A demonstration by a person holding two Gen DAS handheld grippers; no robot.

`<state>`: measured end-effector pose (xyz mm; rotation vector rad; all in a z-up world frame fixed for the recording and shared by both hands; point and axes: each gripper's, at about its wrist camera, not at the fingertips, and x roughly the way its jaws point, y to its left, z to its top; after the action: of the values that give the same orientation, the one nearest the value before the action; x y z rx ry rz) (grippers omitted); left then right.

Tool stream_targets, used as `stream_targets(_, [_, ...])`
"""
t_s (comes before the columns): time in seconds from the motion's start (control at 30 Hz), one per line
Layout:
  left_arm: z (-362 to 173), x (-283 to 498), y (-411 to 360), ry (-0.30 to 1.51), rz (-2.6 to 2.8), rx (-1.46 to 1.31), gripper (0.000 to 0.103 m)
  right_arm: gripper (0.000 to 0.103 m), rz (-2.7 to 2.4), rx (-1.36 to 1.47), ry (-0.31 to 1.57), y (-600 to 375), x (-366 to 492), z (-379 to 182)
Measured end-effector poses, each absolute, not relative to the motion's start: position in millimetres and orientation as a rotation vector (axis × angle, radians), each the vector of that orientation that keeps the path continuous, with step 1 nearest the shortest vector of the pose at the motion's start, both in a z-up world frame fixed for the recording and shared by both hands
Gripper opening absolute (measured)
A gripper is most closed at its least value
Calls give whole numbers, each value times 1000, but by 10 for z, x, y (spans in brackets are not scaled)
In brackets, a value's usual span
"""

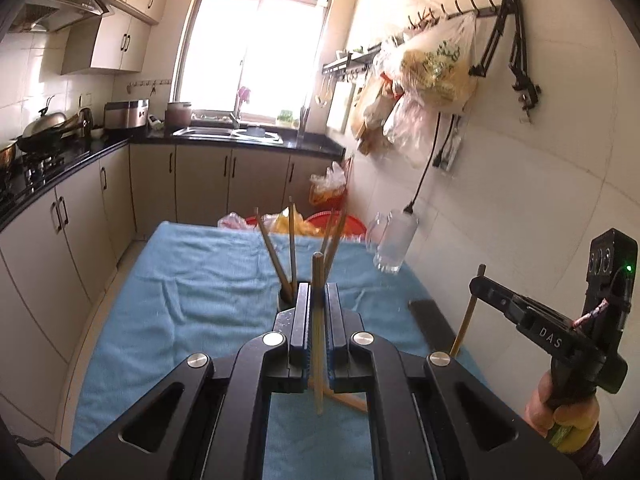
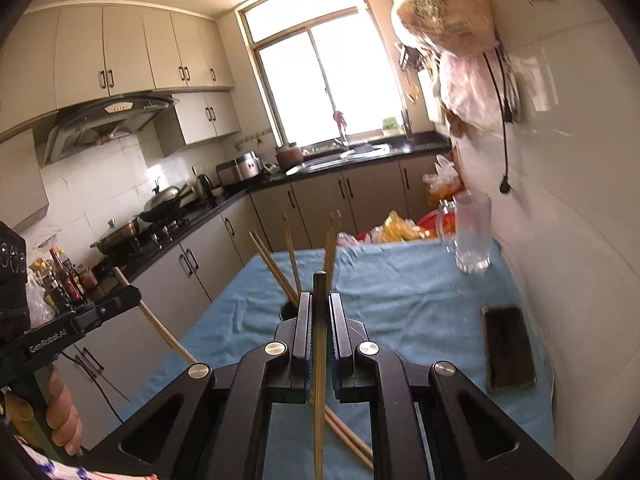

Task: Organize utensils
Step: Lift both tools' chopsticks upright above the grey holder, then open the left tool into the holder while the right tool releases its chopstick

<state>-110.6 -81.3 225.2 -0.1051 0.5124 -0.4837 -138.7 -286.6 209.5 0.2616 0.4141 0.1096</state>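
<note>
Blue cloth (image 1: pixel 192 280) covered the table in a narrow kitchen, with the window and sink at the far end and a tiled wall along your right. On it stood a dark holder (image 1: pixel 286 295) with several chopsticks (image 1: pixel 276 256) fanning out of it, and beyond that, near the wall, an empty glass mug (image 2: pixel 472 236). A dark phone (image 2: pixel 508 348) lay flat on the cloth on the wall side.

Your left gripper (image 1: pixel 318 300) was pinched tight on a single chopstick (image 1: pixel 318 320), held close to upright just in front of the holder. Your right gripper (image 2: pixel 320 304) clamped another chopstick (image 2: pixel 319 360) the same way (its dark tip poking up above the fingers). Both tongs pointed forward along the table, side by side, your hands wrapped around the grips from below. Loose chopsticks (image 2: pixel 348 436) lay on the cloth under the right gripper.
</note>
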Motion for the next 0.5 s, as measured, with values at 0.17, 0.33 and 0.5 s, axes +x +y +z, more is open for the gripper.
stream_targets(0.17, [2571, -763, -870, 464, -471, -120, 5, 7, 118, 278, 352, -2863, -1013, 2412])
stream_targets(0.33, [2831, -312, -1004, 440, -450, -128, 5, 7, 101, 290, 280, -2819, -564, 2650])
stream_targets(0.5, [2844, 159, -1151, 471, -425, -129, 5, 7, 55, 300, 244, -2794, -126, 2689])
